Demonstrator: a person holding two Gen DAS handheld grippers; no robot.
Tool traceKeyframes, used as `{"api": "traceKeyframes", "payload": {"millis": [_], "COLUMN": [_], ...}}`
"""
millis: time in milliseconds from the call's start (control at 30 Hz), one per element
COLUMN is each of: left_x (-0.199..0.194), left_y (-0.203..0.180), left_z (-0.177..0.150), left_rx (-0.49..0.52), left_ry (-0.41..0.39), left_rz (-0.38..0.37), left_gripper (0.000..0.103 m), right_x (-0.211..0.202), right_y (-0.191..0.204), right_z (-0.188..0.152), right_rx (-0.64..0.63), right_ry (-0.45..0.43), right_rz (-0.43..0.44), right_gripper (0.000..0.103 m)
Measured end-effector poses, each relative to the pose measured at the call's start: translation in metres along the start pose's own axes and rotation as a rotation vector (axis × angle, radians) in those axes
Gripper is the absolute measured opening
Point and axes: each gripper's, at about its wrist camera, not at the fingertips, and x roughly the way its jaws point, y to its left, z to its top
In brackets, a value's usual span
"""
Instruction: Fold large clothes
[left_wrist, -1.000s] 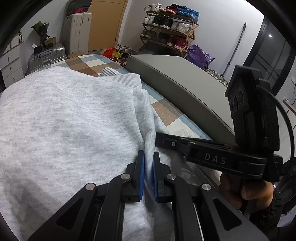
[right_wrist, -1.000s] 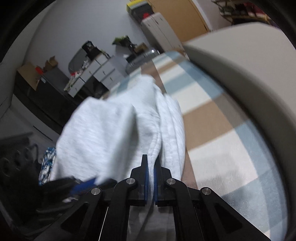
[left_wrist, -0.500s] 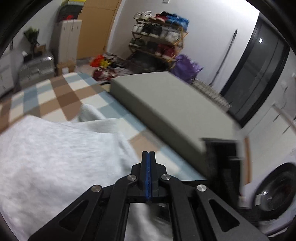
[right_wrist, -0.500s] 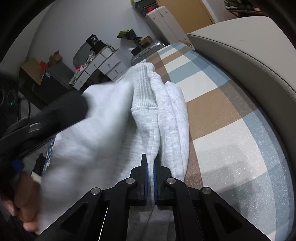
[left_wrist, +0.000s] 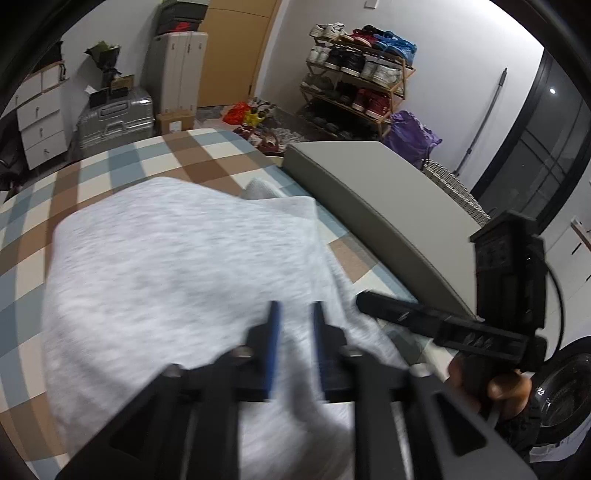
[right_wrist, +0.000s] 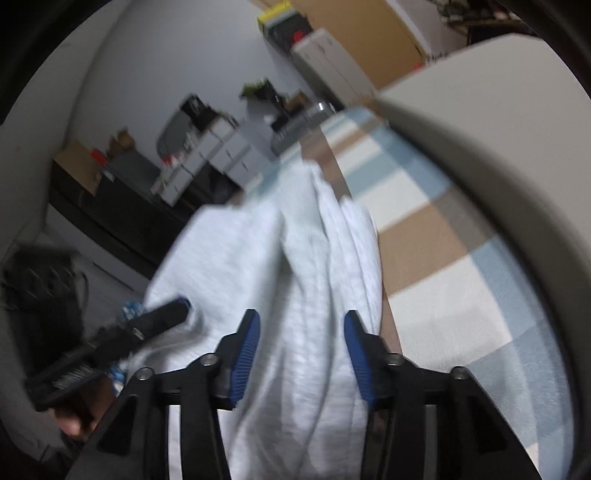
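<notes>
Grey marled sweatshirt (left_wrist: 177, 258) lies folded on the checked bed (left_wrist: 122, 162); both hand-held grippers, left (left_wrist: 294, 332) and right (right_wrist: 301, 343), angled downward, have just opened, releasing it.

Light grey sweatshirt (left_wrist: 177, 266) lies folded on checked bedding (left_wrist: 122, 162).

Grey sweatshirt (left_wrist: 177, 266): folded on checked bedspread (left_wrist: 110, 162). Left gripper (left_wrist: 294, 314): near, over the sweatshirt, jaws just opened, pads not pressing. Right gripper (left_wrist: 373, 300): right. Shoe rack (left_wrist: 354, 81), suitcase (left_wrist: 114, 122): far.
</notes>
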Motion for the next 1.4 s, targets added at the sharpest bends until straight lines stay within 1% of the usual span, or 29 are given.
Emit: {"api": "traceKeyframes", "payload": {"millis": [33, 67, 100, 133, 167, 267, 333, 367, 400, 500, 533, 600, 633, 667, 733, 767, 800, 833, 867, 933, 967, 1033, 1067, 1100, 1133, 1267, 1333, 1367, 1400], "left_x": [-0.006, -0.012, -0.016, -0.019, -0.021, -0.025, -0.029, -0.028, -0.027, -0.021, -0.019, -0.017, -0.014, -0.009, -0.002, 0.0, 0.001, 0.0, 0.001, 0.001, 0.001, -0.001, -0.001, -0.002, -0.002, -0.001, -0.001, 0.0, 0.0], "left_y": [0.003, 0.006, 0.008, 0.011, 0.015, 0.022, 0.024, 0.025, 0.024, 0.024, 0.023, 0.022, 0.023, 0.023, 0.021, 0.02, 0.017, 0.017, 0.017, 0.017, 0.016, 0.018, 0.018, 0.019, 0.02, 0.017, 0.016, 0.014, 0.014], "left_z": [-0.003, -0.005, -0.007, -0.009, -0.011, -0.015, -0.018, -0.018, -0.019, -0.023, -0.024, -0.024, -0.023, -0.023, -0.024, -0.026, -0.025, -0.027, -0.027, -0.03, -0.031, -0.033, -0.034, -0.034, -0.035, -0.036, -0.036, -0.035, -0.035], "left_rx": [-0.003, -0.002, -0.003, -0.004, -0.008, -0.015, -0.013, -0.003, 0.01, 0.052, 0.064, 0.077, 0.081, 0.083, 0.101, 0.112, 0.126, 0.131, 0.137, 0.15, 0.155, 0.152, 0.15, 0.148, 0.146, 0.161, 0.171, 0.172, 0.173], "left_ry": [-0.017, -0.039, -0.056, -0.062, -0.063, -0.066, -0.073, -0.073, -0.073, -0.05, -0.045, -0.043, -0.022, 0.002, 0.024, 0.03, 0.029, 0.029, 0.033, 0.032, 0.03, 0.025, 0.024, 0.024, 0.023, 0.024, 0.029, 0.031, 0.031], "left_rz": [0.008, 0.009, 0.009, 0.008, 0.014, 0.045, 0.056, 0.063, 0.077, 0.123, 0.125, 0.132, 0.137, 0.142, 0.149, 0.162, 0.172, 0.169, 0.166, 0.175, 0.178, 0.175, 0.172, 0.168, 0.165, 0.183, 0.191, 0.191, 0.189], "left_gripper": [0.053, 0.058, 0.058, 0.058, 0.059, 0.059, 0.059, 0.059, 0.059, 0.059, 0.059, 0.064, 0.066, 0.066, 0.066, 0.066, 0.068, 0.072, 0.075, 0.076, 0.077, 0.077, 0.077, 0.077, 0.077, 0.078, 0.08, 0.08, 0.081], "right_x": [-0.001, 0.0, 0.002, 0.008, 0.015, 0.041, 0.053, 0.055, 0.05, 0.025, 0.019, 0.028, 0.045, 0.061, 0.08, 0.081, 0.078, 0.072, 0.067, 0.055, 0.048, 0.042, 0.044, 0.049, 0.054, 0.079, 0.082, 0.083, 0.082], "right_y": [0.003, 0.006, 0.009, 0.012, 0.016, 0.023, 0.027, 0.032, 0.036, 0.05, 0.059, 0.067, 0.064, 0.058, 0.047, 0.043, 0.041, 0.04, 0.039, 0.038, 0.038, 0.033, 0.026, 0.02, 0.014, 0.01, 0.013, 0.016, 0.02], "right_z": [0.001, 0.002, 0.002, 0.002, 0.001, 0.0, -0.001, 0.0, 0.002, 0.013, 0.019, 0.023, 0.023, 0.021, 0.015, 0.015, 0.017, 0.022, 0.024, 0.026, 0.026, 0.025, 0.024, 0.026, 0.025, 0.018, 0.016, 0.017, 0.017], "right_rx": [0.0, 0.001, -0.014, -0.016, -0.017, -0.009, -0.031, -0.062, -0.084, -0.119, -0.156, -0.217, -0.239, -0.24, -0.214, -0.19, -0.182, -0.168, -0.158, -0.153, -0.157, -0.137, -0.097, -0.06, -0.026, -0.011, -0.028, -0.041, -0.054], "right_ry": [-0.003, 0.0, 0.023, 0.036, 0.055, 0.131, 0.176, 0.176, 0.147, 0.026, 0.011, 0.024, 0.049, 0.072, 0.111, 0.109, 0.103, 0.096, 0.099, 0.1, 0.093, 0.117, 0.158, 0.178, 0.189, 0.279, 0.258, 0.249, 0.232], "right_rz": [0.021, 0.043, 0.1, 0.125, 0.137, 0.122, 0.094, 0.078, 0.085, 0.152, 0.145, 0.073, -0.022, -0.084, -0.119, -0.104, -0.107, -0.139, -0.158, -0.165, -0.154, -0.085, 0.021, 0.089, 0.124, 0.124, 0.112, 0.119, 0.127], "right_gripper": [0.048, 0.048, 0.048, 0.048, 0.048, 0.047, 0.028, 0.014, 0.008, 0.005, 0.005, 0.005, 0.005, 0.005, 0.005, 0.006, 0.011, 0.017, 0.032, 0.033, 0.037, 0.046, 0.054, 0.054, 0.054, 0.054, 0.042, 0.02, 0.01]}}
